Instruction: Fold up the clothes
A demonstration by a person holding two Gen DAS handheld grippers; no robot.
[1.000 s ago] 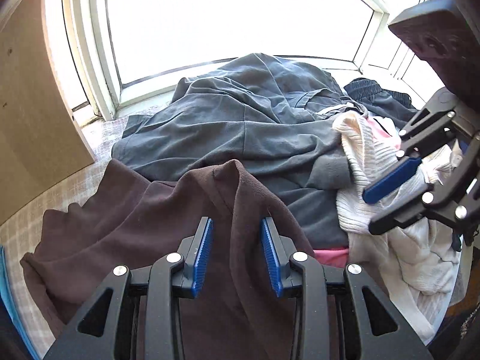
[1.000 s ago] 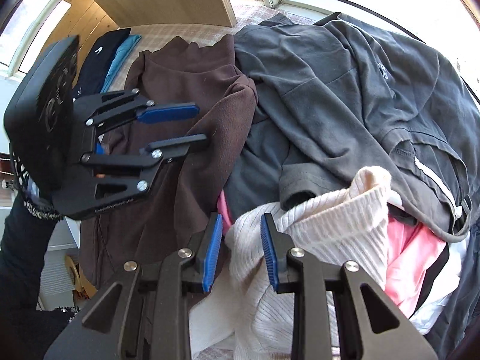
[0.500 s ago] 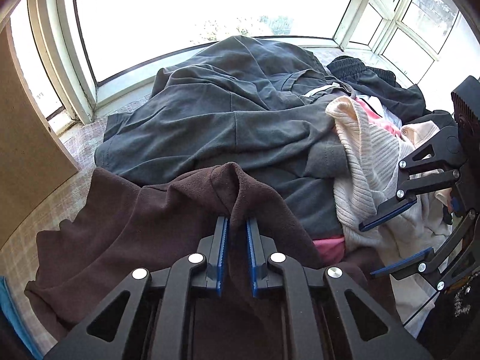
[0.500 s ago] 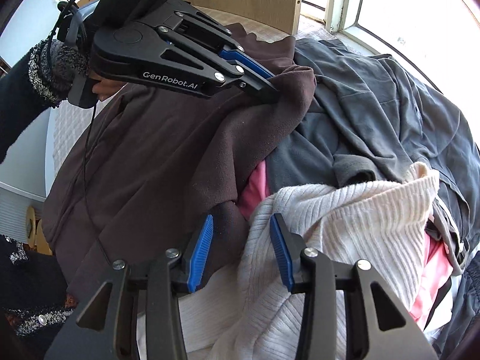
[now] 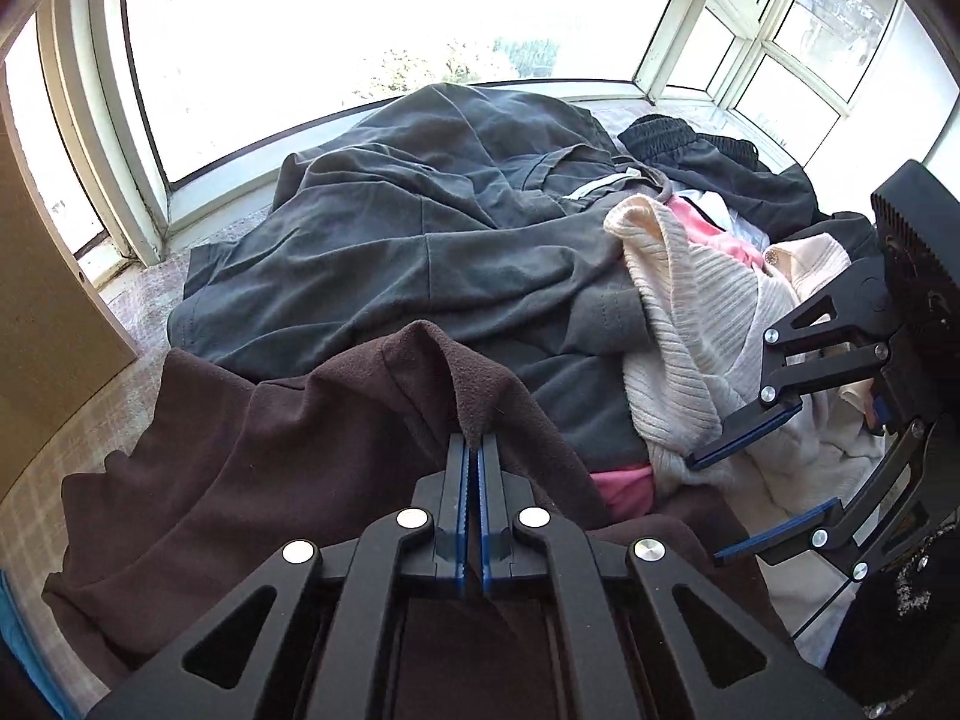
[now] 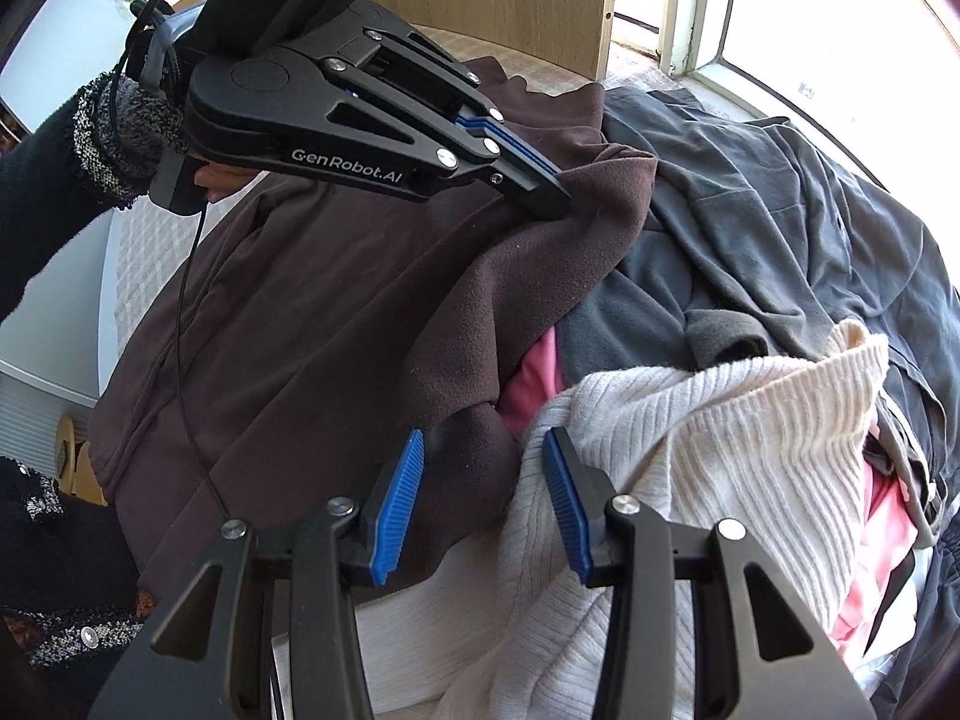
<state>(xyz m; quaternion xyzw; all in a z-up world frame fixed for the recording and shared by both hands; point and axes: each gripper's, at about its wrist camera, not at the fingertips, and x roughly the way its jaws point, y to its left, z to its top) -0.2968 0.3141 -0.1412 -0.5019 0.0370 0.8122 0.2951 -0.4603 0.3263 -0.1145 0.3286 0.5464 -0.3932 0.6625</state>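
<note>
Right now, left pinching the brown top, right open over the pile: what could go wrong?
1. The left hand-held gripper holds only a small fold of the brown fleece top; it may slip when lifted.
2. The grey garment overlaps the fleece and may drag along.
3. The open right hand-held gripper straddles fleece beside the cream knit sweater; it could catch both.

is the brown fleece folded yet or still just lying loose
Not folded. The brown fleece lies rumpled over the pile, one ridge of it pinched up by the left gripper.
</note>
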